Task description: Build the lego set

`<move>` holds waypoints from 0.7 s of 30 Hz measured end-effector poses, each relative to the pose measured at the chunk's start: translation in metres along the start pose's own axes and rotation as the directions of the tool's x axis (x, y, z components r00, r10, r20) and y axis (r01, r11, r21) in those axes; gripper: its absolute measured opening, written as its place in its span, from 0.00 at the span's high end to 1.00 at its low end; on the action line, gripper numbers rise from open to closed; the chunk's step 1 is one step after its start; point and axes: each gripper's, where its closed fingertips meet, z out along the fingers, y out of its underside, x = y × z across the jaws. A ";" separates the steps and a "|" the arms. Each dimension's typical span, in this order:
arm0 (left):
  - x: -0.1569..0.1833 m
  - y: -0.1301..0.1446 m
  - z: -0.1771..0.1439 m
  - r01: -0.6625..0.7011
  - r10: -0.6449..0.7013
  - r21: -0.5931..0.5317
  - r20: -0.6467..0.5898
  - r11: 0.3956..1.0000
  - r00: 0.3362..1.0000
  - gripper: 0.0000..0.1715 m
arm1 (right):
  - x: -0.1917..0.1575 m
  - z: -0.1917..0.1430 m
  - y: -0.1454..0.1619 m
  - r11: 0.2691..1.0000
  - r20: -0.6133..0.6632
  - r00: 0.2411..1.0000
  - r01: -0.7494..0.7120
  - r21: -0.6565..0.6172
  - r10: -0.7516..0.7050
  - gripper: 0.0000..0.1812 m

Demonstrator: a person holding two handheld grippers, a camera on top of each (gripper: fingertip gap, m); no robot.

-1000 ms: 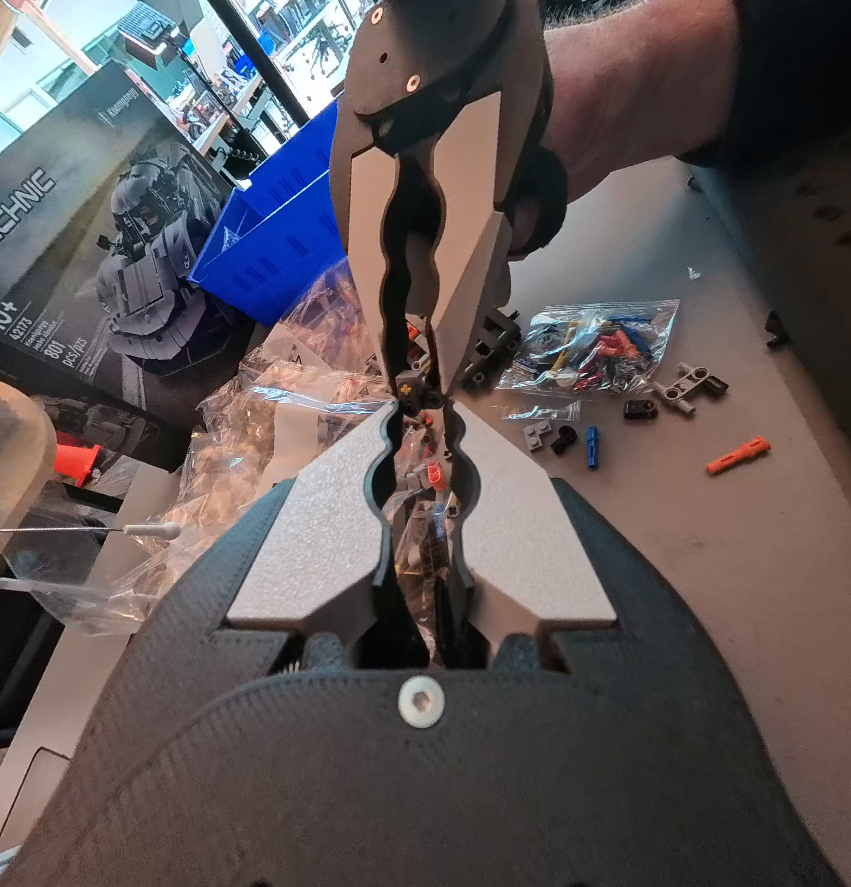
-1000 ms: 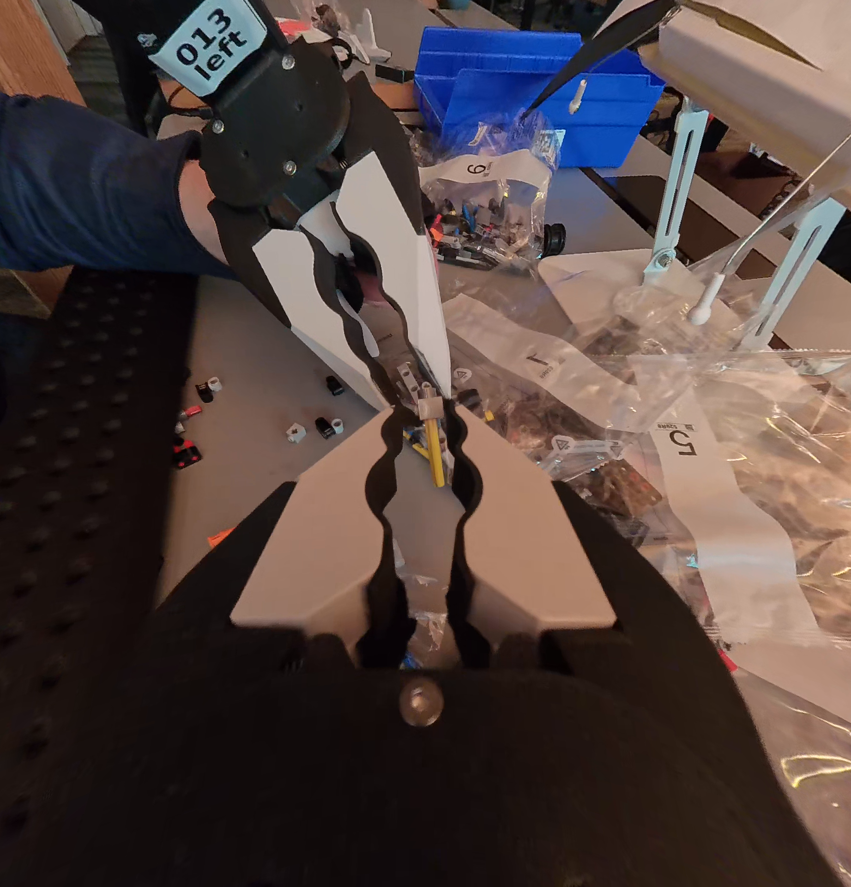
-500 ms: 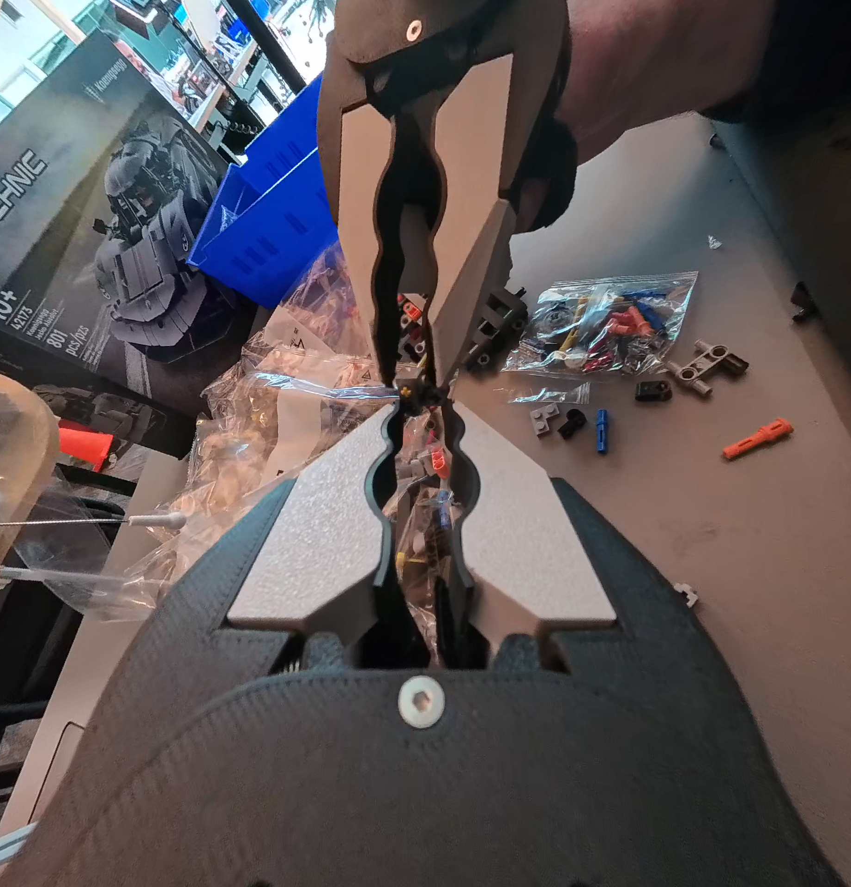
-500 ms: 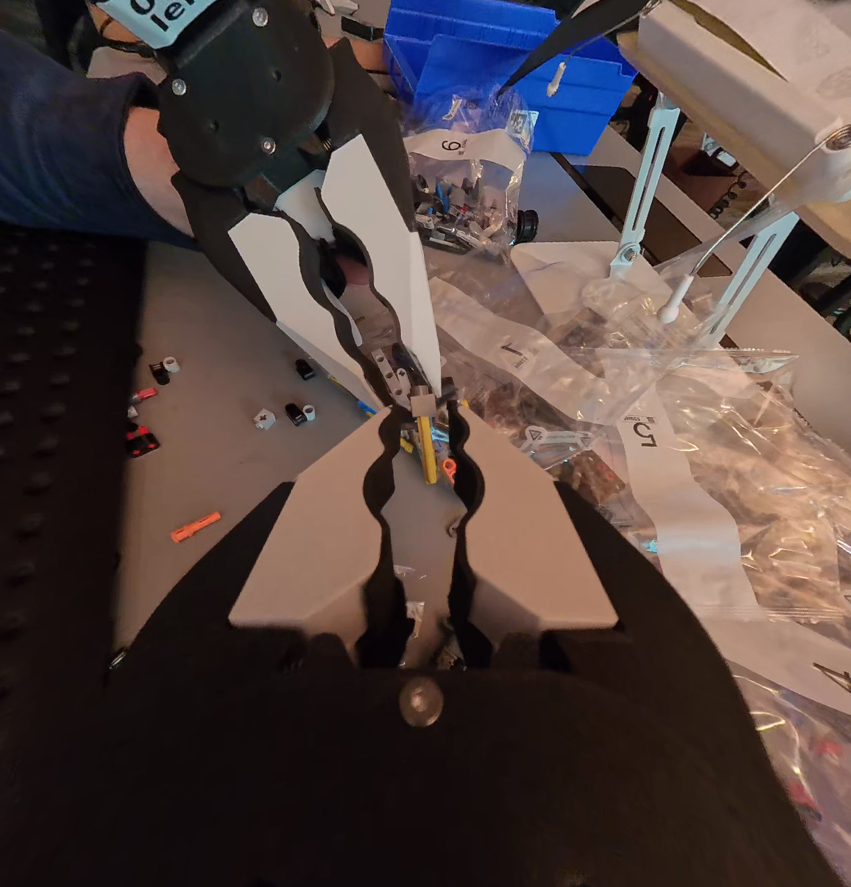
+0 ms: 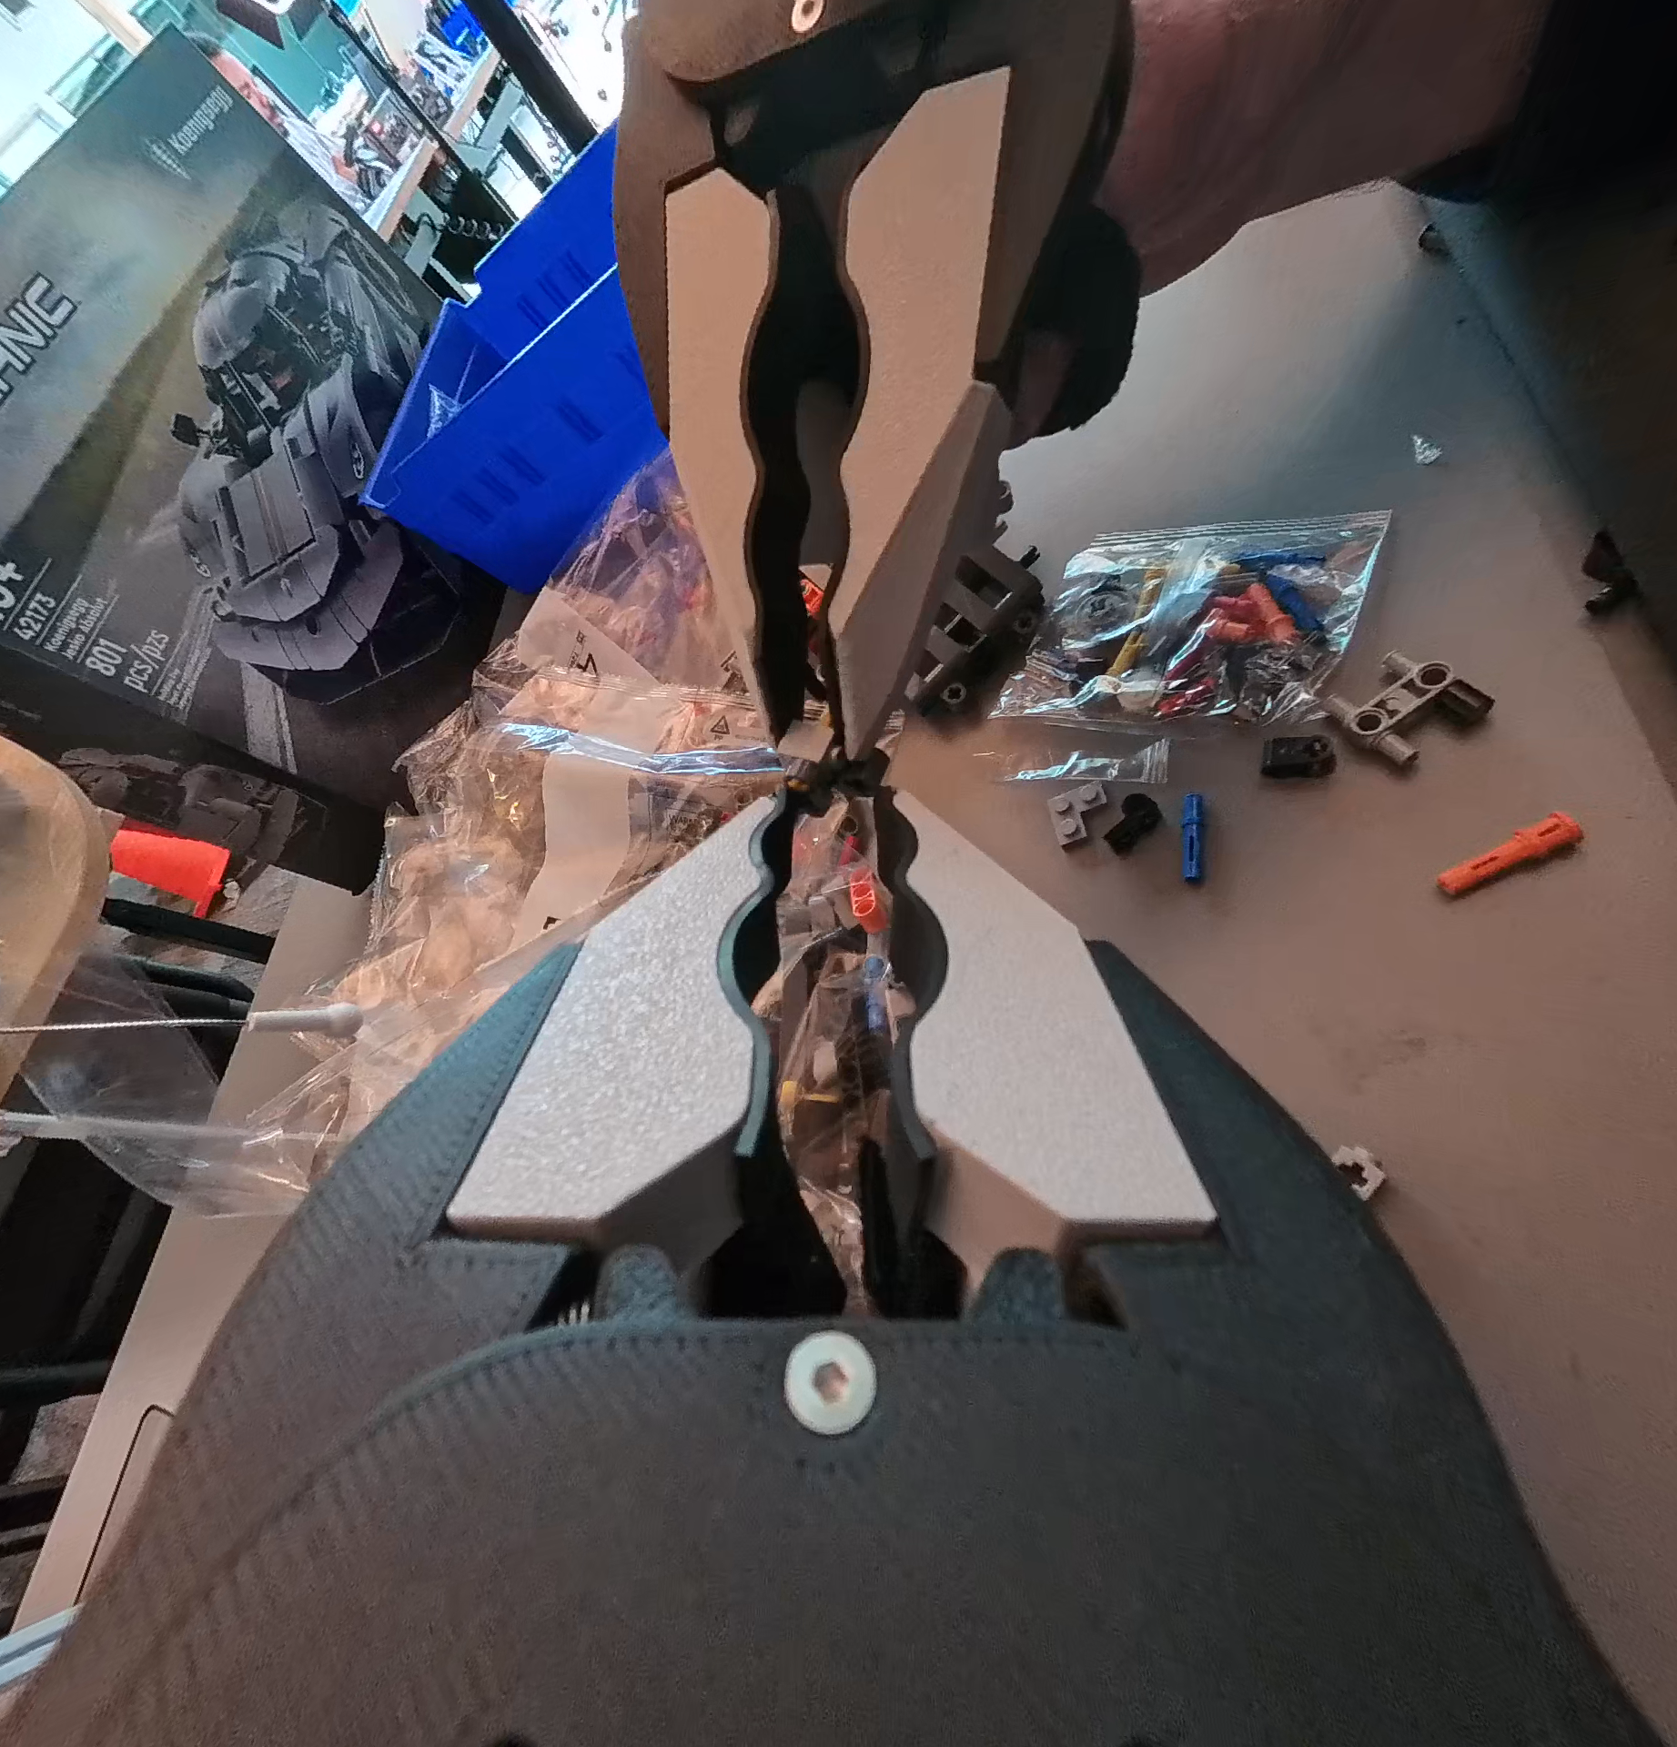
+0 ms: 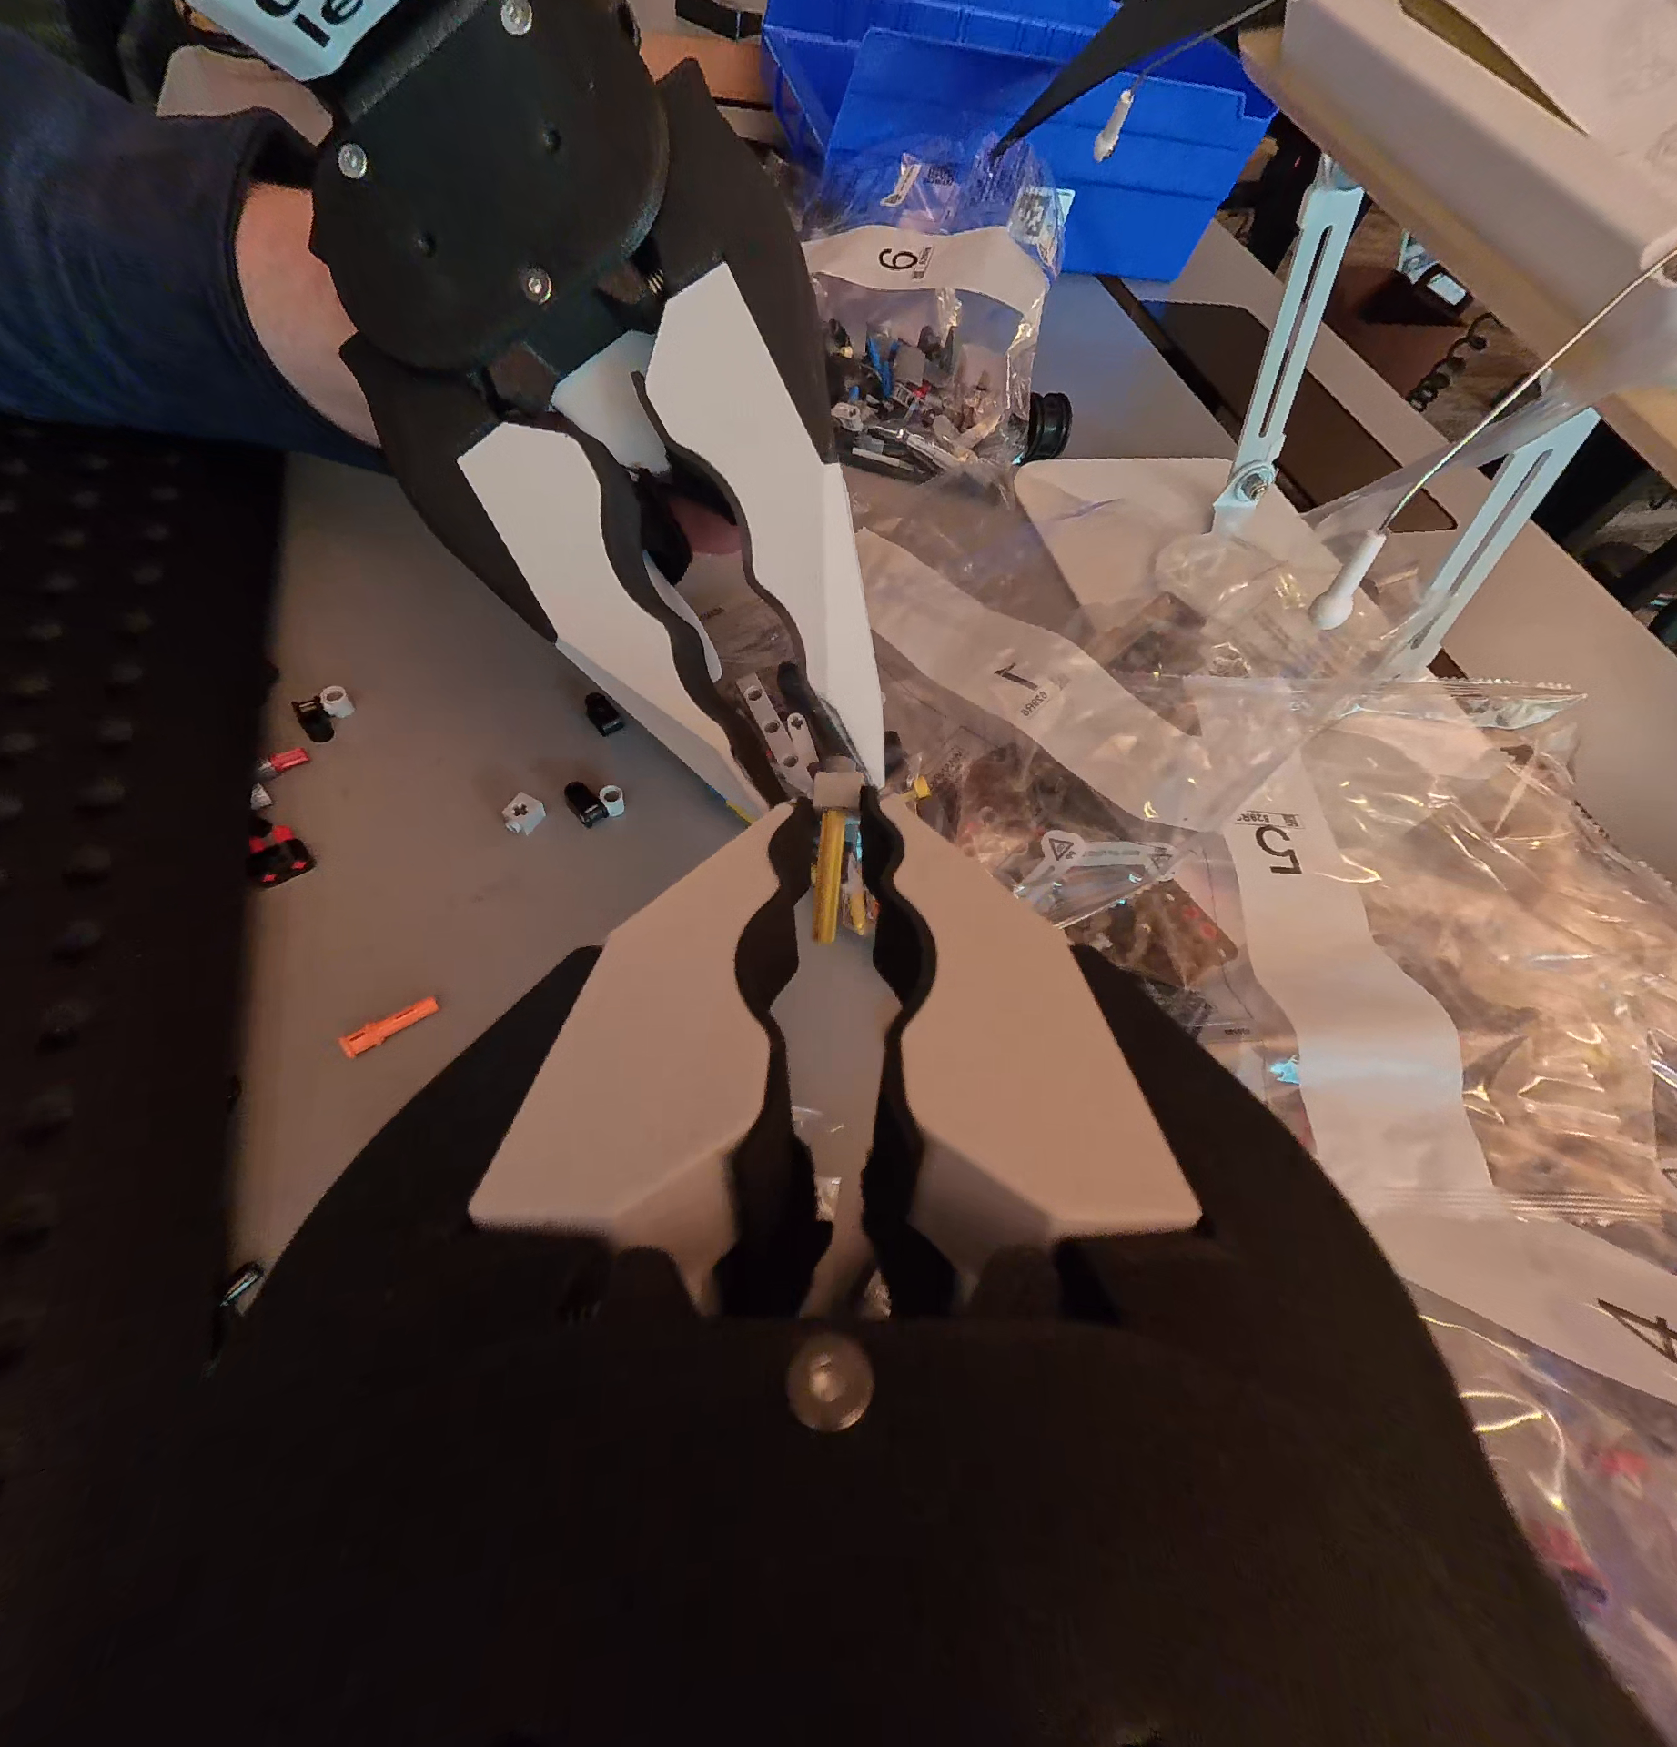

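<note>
The right gripper (image 6: 832,811) pinches a yellow axle (image 6: 827,884) just behind its grey connector (image 6: 834,789). Tip to tip, the left gripper (image 6: 820,756) clamps a dark piece (image 5: 830,777), probably to press both together in mid-air. Loose parts (image 5: 1137,827) and unopened bags (image 6: 1288,851) wait on the table (image 5: 1383,1040) below.

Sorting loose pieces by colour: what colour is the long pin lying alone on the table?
Orange pin, clearest in the left wrist view.
</note>
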 end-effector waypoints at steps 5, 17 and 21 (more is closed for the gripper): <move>0.000 0.000 0.000 0.000 0.000 -0.005 0.000 1.000 1.000 0.92 | 0.000 0.000 -0.001 1.000 -0.003 1.000 0.001 0.015 -0.001 0.96; 0.001 0.009 0.006 -0.008 0.008 -0.067 0.012 0.998 1.000 0.92 | 0.008 -0.005 -0.008 0.999 -0.098 0.994 0.052 0.013 -0.051 0.91; 0.001 0.009 0.007 -0.008 0.009 -0.073 0.013 0.997 1.000 0.92 | 0.001 0.002 0.000 0.998 -0.063 0.996 0.059 -0.038 -0.062 0.93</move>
